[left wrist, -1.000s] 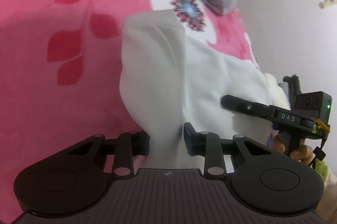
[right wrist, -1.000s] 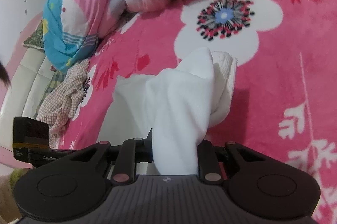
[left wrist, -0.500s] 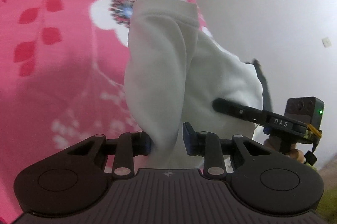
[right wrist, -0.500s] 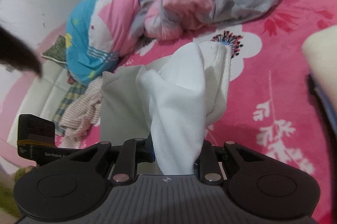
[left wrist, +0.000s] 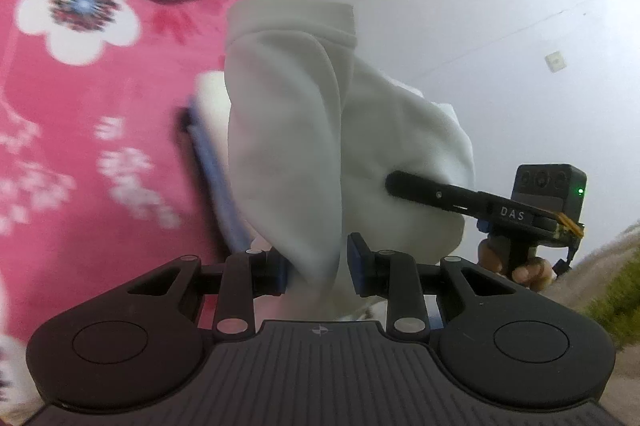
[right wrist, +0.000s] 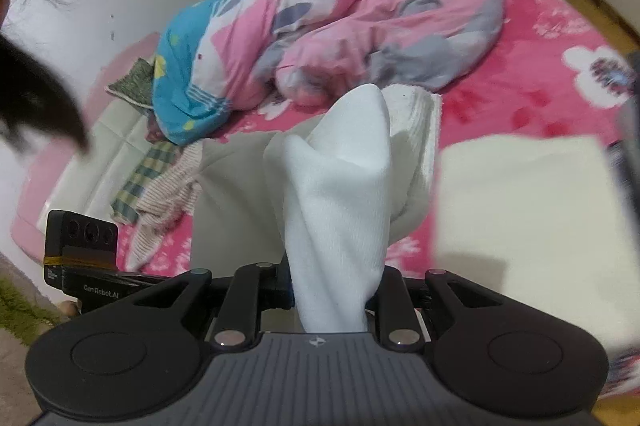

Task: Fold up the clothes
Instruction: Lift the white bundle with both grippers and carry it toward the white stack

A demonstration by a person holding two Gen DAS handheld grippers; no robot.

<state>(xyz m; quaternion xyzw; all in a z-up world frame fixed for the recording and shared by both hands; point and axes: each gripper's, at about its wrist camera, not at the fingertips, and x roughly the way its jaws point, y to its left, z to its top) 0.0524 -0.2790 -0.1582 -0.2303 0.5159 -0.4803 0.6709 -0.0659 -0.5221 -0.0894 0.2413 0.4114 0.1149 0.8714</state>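
Since a second ago both views have swung up and away from the bed (right wrist: 520, 37): the pink flowered cover that filled the left wrist frame now keeps only its left half, with white wall across the upper right, and the right wrist view takes in the whole heap of pink, blue and grey bedding (right wrist: 344, 5) in the upper middle, where before it showed mostly the cover. A pale folded stack (right wrist: 520, 209) has come into the right of that frame, blurred. The white garment (left wrist: 304, 129) hangs in the centre of both views, lifted off the bed, stretched between the two tools. The left hand-held gripper (left wrist: 316, 272) is clamped on a bunched fold of it at bottom centre; the right hand-held gripper (right wrist: 332, 290) is likewise pinched tight on a thick twist of the cloth. Checked and knitted clothes (right wrist: 160, 181) lie at the left of the right wrist view. A person's fingers (left wrist: 520, 266) grip the other tool's handle at the lower right of the left wrist view.
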